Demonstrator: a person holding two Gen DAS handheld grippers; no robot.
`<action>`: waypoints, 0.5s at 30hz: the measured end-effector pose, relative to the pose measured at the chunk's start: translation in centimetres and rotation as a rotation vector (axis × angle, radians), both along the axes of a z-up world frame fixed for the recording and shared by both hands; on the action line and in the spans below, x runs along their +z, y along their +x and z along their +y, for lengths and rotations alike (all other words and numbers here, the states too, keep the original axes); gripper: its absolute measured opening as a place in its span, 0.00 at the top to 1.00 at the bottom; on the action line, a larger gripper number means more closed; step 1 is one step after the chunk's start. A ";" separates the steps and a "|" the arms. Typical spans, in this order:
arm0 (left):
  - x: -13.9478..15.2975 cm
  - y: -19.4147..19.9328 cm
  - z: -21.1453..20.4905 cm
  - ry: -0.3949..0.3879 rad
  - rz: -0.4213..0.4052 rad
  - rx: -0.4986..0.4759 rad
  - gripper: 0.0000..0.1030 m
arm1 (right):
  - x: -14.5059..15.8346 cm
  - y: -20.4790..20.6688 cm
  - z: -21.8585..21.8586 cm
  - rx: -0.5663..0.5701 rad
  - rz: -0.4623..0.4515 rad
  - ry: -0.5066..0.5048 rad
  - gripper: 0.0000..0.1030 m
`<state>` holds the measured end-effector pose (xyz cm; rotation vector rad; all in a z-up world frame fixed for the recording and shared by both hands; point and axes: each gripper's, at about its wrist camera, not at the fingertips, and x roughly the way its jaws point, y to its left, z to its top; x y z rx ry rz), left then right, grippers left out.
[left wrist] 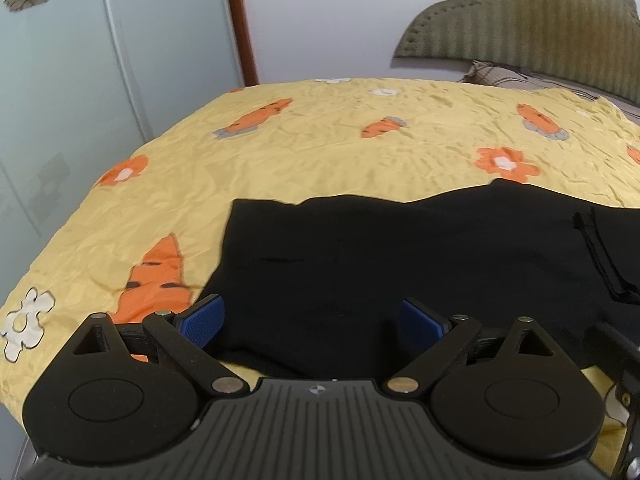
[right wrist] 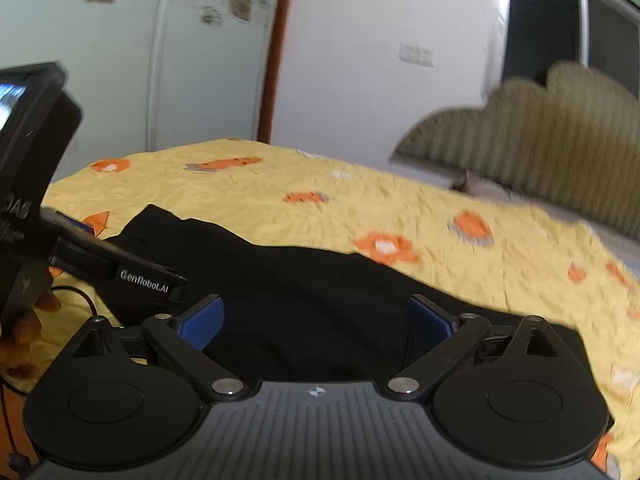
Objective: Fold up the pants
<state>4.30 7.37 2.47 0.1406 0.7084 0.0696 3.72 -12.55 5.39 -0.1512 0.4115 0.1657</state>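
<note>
Black pants (left wrist: 360, 256) lie flat on the yellow bedspread (left wrist: 320, 148), stretching from the centre to the right edge of the left wrist view; a drawstring (left wrist: 592, 240) shows at the right. My left gripper (left wrist: 312, 322) is open just above the pants' near edge, blue pads (left wrist: 202, 320) spread wide, holding nothing. In the right wrist view the pants (right wrist: 280, 280) run from the left to the near right. My right gripper (right wrist: 316, 322) is open over them, empty. The left gripper's body (right wrist: 36, 200) and the hand holding it show at the left.
The bedspread (right wrist: 440, 216) has orange carrot and flower prints. An olive padded headboard (left wrist: 540, 16) and a pillow (left wrist: 492, 74) are at the far right. Pale wardrobe doors (left wrist: 80, 80) and a brown door frame (left wrist: 240, 20) stand beyond the bed's left side.
</note>
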 end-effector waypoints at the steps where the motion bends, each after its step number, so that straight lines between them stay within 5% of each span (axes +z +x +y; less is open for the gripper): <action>1: -0.1 0.0 0.4 -0.005 0.003 0.008 0.06 | -0.1 0.0 0.5 0.009 -0.002 -0.016 0.04; 10: -0.2 0.3 3.4 -0.019 0.011 0.051 0.06 | -1.3 0.2 3.3 0.114 -0.010 -0.081 0.04; 15: 0.7 0.4 7.5 -0.026 -0.023 0.139 0.06 | -1.6 0.6 6.4 0.215 -0.070 -0.197 0.04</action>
